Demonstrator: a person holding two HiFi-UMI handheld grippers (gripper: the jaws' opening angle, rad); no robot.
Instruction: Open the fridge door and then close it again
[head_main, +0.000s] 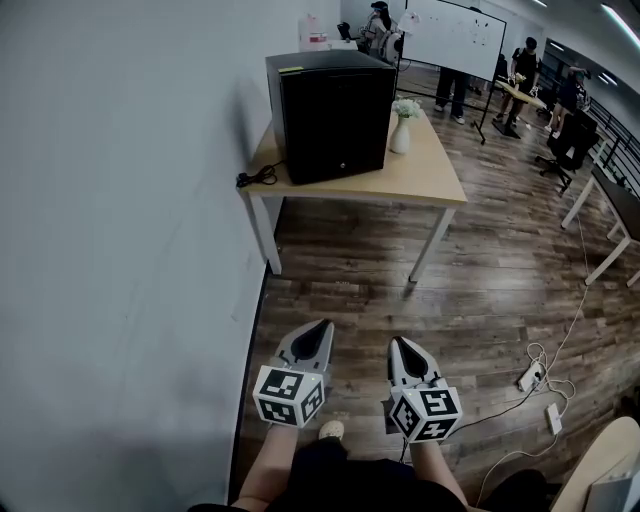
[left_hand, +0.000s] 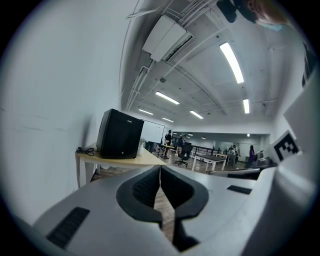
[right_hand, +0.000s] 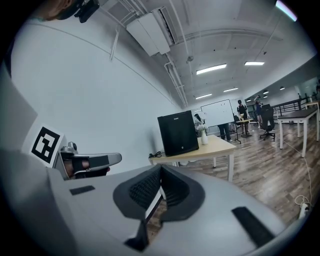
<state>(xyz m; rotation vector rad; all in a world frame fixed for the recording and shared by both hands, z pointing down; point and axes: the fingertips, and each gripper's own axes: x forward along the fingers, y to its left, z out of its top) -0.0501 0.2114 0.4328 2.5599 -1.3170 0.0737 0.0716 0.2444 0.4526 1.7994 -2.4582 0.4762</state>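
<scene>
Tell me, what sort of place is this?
Probably an open-plan office or lab workspace: a large white whiteboard on a stand, a black wheeled office chair, and a small black box-shaped fridge on a light wooden table against the white wall.

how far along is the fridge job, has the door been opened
Done: nothing that shows. The fridge sits on the table with its door shut.
In hand: nothing. The left gripper and right gripper are both shut, empty, and well short of the table.
Left: get to the fridge, pull the door open, then close it.
</scene>
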